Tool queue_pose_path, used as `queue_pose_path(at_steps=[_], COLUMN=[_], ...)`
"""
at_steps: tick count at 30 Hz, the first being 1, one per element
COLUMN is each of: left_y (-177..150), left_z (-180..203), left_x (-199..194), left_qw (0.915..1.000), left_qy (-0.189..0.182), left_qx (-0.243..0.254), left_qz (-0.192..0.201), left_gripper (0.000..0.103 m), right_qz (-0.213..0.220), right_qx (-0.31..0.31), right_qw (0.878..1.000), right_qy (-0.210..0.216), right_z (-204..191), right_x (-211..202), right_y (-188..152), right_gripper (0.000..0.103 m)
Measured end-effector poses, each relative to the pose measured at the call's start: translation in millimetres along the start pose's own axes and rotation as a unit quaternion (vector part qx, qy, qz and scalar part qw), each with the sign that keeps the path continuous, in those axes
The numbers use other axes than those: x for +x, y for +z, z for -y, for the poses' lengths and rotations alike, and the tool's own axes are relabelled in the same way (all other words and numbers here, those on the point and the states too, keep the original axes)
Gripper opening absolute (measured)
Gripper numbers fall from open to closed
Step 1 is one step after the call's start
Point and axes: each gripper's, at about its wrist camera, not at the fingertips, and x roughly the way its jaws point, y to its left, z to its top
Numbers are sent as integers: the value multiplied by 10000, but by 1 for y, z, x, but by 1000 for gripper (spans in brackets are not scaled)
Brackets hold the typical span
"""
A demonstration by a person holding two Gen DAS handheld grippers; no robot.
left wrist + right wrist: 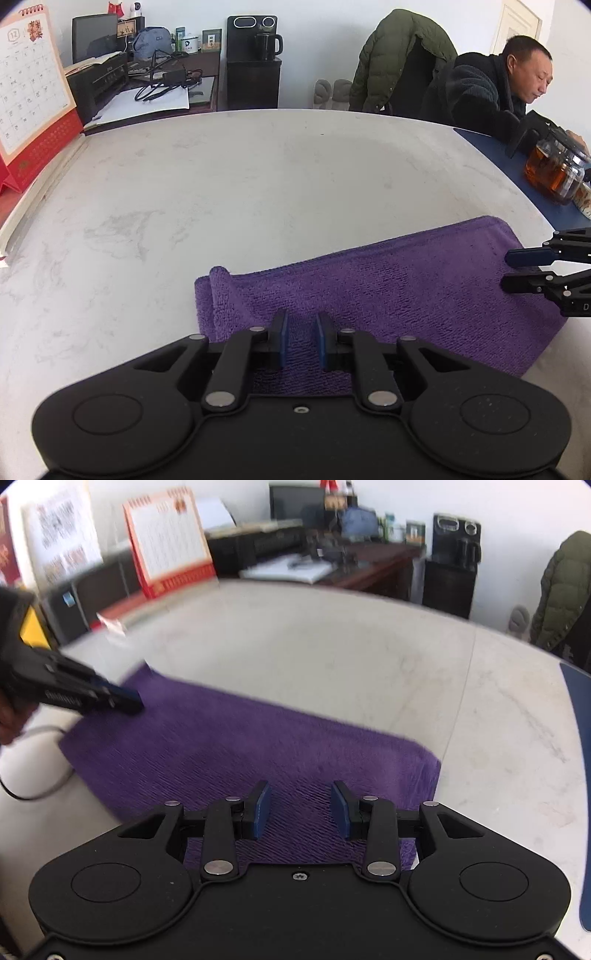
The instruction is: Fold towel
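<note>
We see the purple towel lying flat on the white table, already folded into a long strip. Our left gripper hovers over its near edge with a narrow gap between the pads and no cloth in it; our right gripper stands open above the other end. For the next fold, we should pinch both layers at matching corners, so the edges meet evenly.

Bare table ahead; calendar left, teapot right.
</note>
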Motion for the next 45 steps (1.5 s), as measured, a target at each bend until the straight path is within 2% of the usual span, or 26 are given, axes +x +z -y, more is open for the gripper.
queue_pose_path(at_steps=[4,8,10,13,15,18,19,21,22,23,24,26,28,29,30,33,35,37,38,40,41,42,43,44,45], left_y=[21,40,40,29,22,22,22,22,21,21,19,15,9,5,3,-5,-8,-8,-9,-9,-9,-9,-10,-11,-12], left_z=[0,7,10,10,9,10,11,15,17,20,24,32,40,47,53,82,103,123,128,137,139,141,144,148,153], left_x=[22,29,25,26,21,13,2,-19,-33,-49,-64,-94,-120,-136,-146,-182,-202,-223,-230,-245,-248,-252,-257,-261,-268], left_qw=[9999,9998,9996,9992,9994,9989,9989,9980,9969,9952,9933,9885,9832,9795,9777,9693,9605,9543,9547,9557,9575,9588,9582,9571,9530], left_qy=[-55,97,127,314,321,442,425,383,317,244,167,-7,-58,-16,71,745,1229,1508,1445,1311,1175,1052,1010,971,963], left_qx=[92,149,221,213,87,-111,-206,-403,-546,-698,-809,-955,-1045,-1080,-1102,-1123,-1063,-993,-1024,-1083,-1095,-1099,-1064,-1020,-919], left_qz=[99,98,95,-157,-73,-92,43,317,476,638,812,1175,1497,1702,1787,2055,2260,2381,2390,2404,2398,2400,2456,2532,2722], left_gripper=[14,14,14,17,17,17,17,25,38,50,55,84,91,95,98,101,102,102,102,102,102,102,102,102,102], right_qz=[34,36,-21,-15,-193,-190,-232,-365,-331,-242,-132,79,446,603,789,1250,1302,1287,1426,2216,2673,3363,3613,3683,3350], right_qx=[34,167,220,168,126,72,104,392,638,849,1103,1461,1814,1936,2024,1927,1777,1676,1593,1247,1127,976,962,1008,1186], right_qw=[9999,9994,9994,9997,9994,9992,9990,9984,9974,9961,9937,9890,9819,9784,9750,9715,9731,9755,9758,9671,9570,9367,9275,9241,9333], right_qy=[-102,-301,-271,-164,-267,-358,-358,-170,-28,68,161,225,319,394,473,576,681,617,458,35,-29,-57,15,171,513], right_z=[17,26,27,18,13,6,5,8,11,13,14,15,13,12,11,6,4,1,-5,-28,-37,-47,-47,-46,-41], right_x=[11,19,17,10,13,12,12,8,0,-9,-23,-46,-75,-85,-96,-120,-136,-157,-174,-231,-248,-271,-277,-280,-275], right_y=[12,20,26,22,13,11,12,18,21,23,24,25,23,22,21,23,31,41,45,52,49,41,36,33,38], right_gripper=[39,39,39,46,46,51,54,56,58,67,72,86,94,101,103,103,103,103,103,103,103,103,103,103,103])
